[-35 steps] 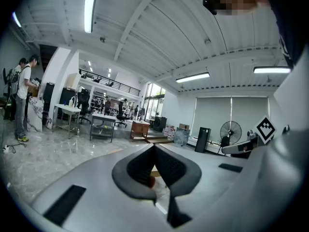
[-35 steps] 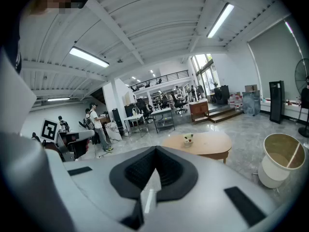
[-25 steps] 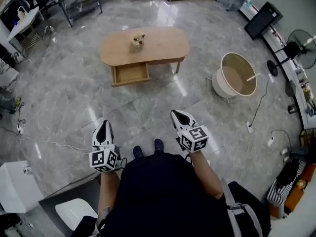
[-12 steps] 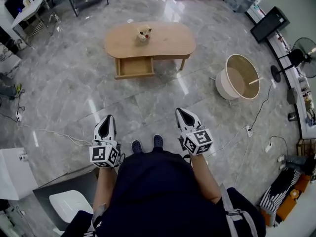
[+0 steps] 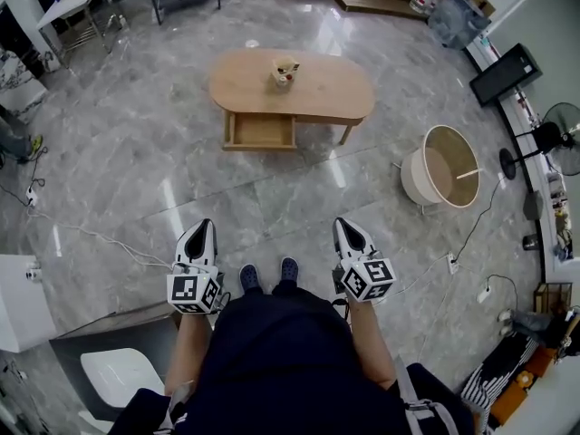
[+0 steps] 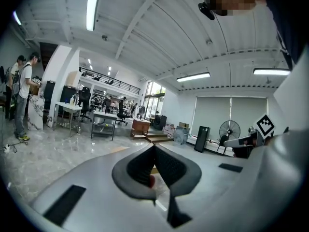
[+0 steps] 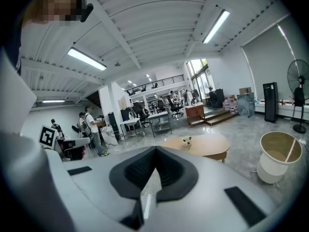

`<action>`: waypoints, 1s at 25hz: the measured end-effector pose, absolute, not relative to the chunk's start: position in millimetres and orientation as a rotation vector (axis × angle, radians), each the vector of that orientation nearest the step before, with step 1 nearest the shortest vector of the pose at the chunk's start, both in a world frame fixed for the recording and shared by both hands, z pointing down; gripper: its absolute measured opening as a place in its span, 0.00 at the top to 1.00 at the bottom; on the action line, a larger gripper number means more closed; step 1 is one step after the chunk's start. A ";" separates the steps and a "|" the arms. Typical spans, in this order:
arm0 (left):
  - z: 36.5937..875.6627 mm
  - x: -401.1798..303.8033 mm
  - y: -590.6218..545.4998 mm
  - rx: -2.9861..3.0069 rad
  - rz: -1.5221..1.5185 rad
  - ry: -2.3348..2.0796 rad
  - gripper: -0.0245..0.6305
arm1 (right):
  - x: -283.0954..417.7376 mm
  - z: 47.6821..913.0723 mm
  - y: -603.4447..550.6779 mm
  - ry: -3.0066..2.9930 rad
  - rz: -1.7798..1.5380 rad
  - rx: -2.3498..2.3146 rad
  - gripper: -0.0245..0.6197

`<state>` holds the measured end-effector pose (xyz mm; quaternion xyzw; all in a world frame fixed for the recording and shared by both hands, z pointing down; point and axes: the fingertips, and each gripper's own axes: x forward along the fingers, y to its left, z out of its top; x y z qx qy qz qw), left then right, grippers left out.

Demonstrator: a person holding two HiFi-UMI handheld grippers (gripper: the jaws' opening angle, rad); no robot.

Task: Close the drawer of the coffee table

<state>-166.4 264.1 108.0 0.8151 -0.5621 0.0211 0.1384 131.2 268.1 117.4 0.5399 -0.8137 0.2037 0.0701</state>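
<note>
Left gripper [image 5: 207, 226]: jaws pressed together at the tips, nothing between them. Right gripper [image 5: 342, 223]: same story, tips shut and empty. Both hang low in front of the person, side by side above the floor. Well ahead of them stands the coffee table [image 5: 317, 84], its drawer [image 5: 263, 131] pulled out toward the grippers. A round tub [image 5: 441, 164] sits ahead to the right gripper's right.

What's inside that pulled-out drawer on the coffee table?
In the head view, the drawer shows only its bare wooden bottom, with nothing visibly lying in it. Its rear part runs under the coffee table, so that part is covered and cannot be seen.
</note>
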 end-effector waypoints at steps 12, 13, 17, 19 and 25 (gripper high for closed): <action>102.1 -203.9 239.2 2.442 0.032 -1.663 0.93 | 114.1 115.4 245.1 -2.423 0.410 1.643 0.92; 96.0 -206.9 231.8 2.454 0.018 -1.680 0.93 | 113.7 111.2 239.1 -2.427 0.383 1.647 0.92; 80.0 -215.8 207.7 2.445 -0.016 -1.701 0.93 | 107.1 95.6 222.2 -2.448 0.342 1.672 0.92; 76.7 -214.1 208.5 2.463 -0.029 -1.672 0.93 | 97.3 92.9 223.2 -2.466 0.345 1.650 0.92; 84.3 -208.9 213.9 2.462 -0.046 -1.624 0.93 | 82.3 98.0 224.0 -2.494 0.413 1.614 0.92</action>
